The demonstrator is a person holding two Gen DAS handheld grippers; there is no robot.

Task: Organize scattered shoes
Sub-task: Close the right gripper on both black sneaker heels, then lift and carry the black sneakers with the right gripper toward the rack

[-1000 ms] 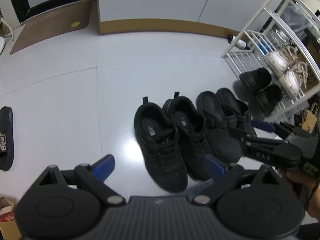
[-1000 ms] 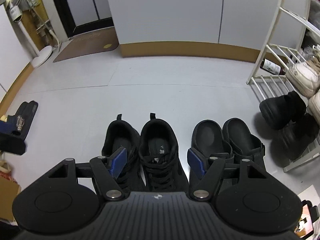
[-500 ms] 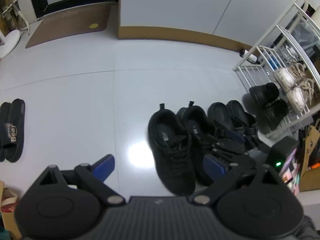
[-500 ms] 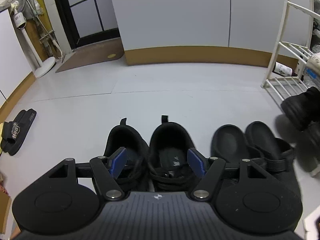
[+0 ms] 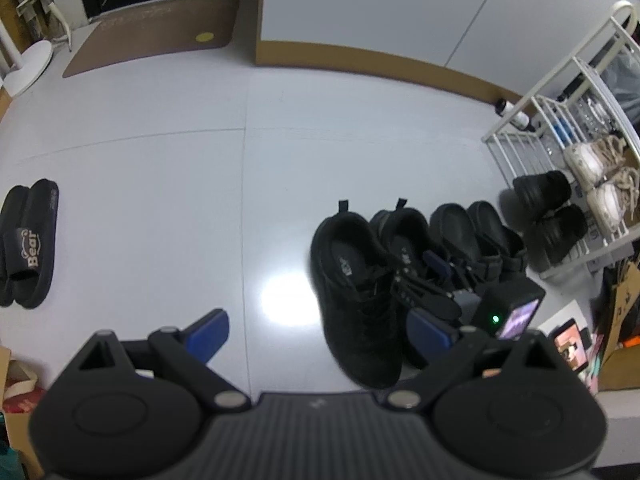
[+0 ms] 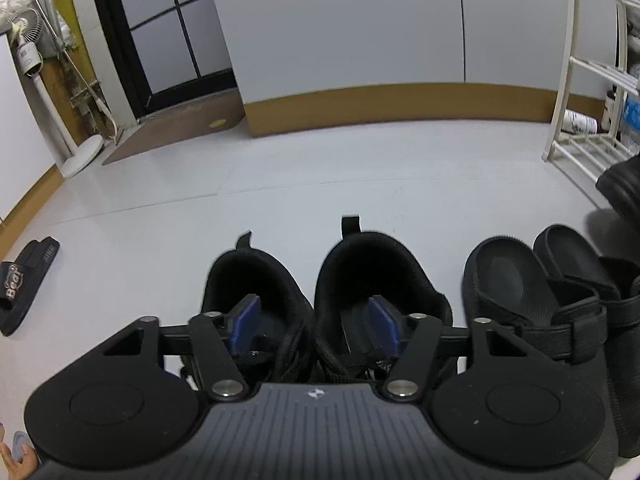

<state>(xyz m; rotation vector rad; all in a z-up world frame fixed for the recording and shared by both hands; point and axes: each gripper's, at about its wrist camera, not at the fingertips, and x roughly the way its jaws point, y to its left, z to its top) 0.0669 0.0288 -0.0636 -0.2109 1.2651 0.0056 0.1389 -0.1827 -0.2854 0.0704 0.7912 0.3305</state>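
Pale grey floor (image 5: 160, 200), glossy, with a light glare patch; white wall panels with a brown skirting behind. Far left in the left wrist view: a pair of black slides (image 5: 28, 244) printed "Bear", side by side and well apart from the other shoes. Brown doormat (image 5: 152, 28) at the top left, by a dark-framed door.

Left gripper (image 5: 319, 334) is low in its own view, pointing steeply down at the floor. Its blue pads are wide apart with nothing between them, and it is touching no shoe.

Centre right: the black sneakers (image 5: 360, 280), a lace-up pair standing side by side on the floor with heel tabs toward the far wall. The right gripper (image 6: 314, 320) is down on this pair. One blue pad sits inside the left sneaker's opening and the other inside the right sneaker's opening, so the two adjoining collars lie between the pads. The jaws have just been closing, but a gap still shows between each pad and the collar wall, so there is no clamp yet. Both sneakers rest on the floor.

Just right of the sneakers are the black clogs (image 5: 480, 236), a strapped pair, close beside them and parallel. Further right is the white rack (image 5: 520, 136), a wire one. On its lowest shelf is a pair of dark shoes (image 5: 548, 204), toes pointing out, with white trainers (image 5: 592, 176) behind them. A small bottle lies near the rack's far foot.
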